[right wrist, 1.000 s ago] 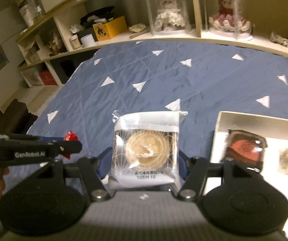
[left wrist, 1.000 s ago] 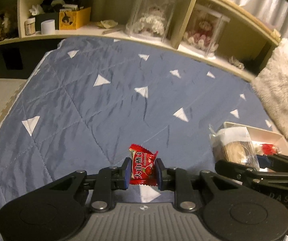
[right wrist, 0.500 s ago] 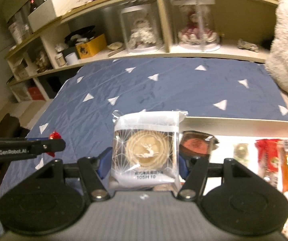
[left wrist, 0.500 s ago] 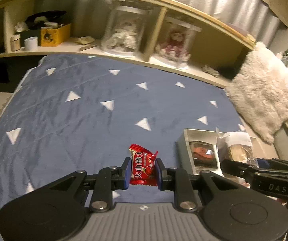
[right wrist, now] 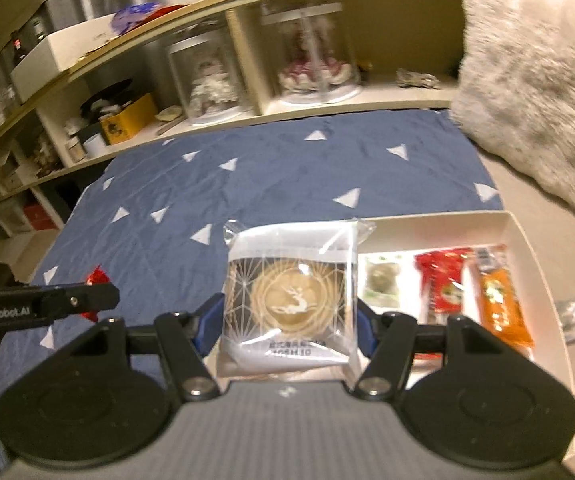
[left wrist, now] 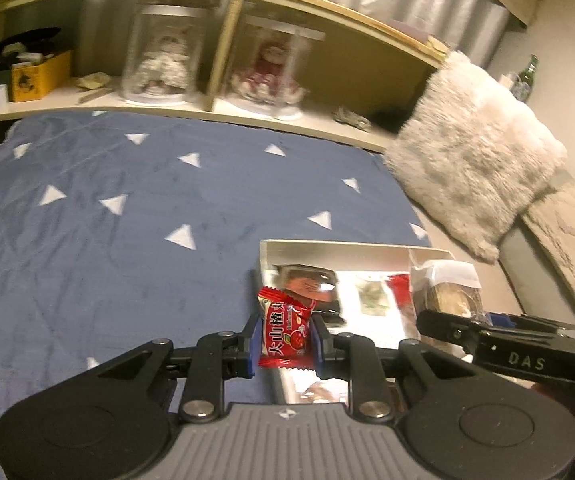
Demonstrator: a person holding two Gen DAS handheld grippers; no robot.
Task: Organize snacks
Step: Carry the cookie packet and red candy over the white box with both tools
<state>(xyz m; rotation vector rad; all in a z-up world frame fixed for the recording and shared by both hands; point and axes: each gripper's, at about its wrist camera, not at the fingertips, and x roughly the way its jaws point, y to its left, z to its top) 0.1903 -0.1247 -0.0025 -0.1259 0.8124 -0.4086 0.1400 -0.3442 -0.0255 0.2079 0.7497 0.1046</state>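
While both packets are carried toward the white tray (right wrist: 527, 240) on the bed, each is pinched by its side edges. The red candy packet (left wrist: 285, 330) is held in the left gripper (left wrist: 283, 340) jaws over the tray's near-left corner; the clear mooncake pouch (right wrist: 291, 296) is clamped in the right gripper (right wrist: 287, 324) above the tray's left part. Both are judged light, crinkly and slippery; the pastry likely fragile. Legible: "105H10", "GenRobot.AI", "DAS"; Chinese print on the candy.
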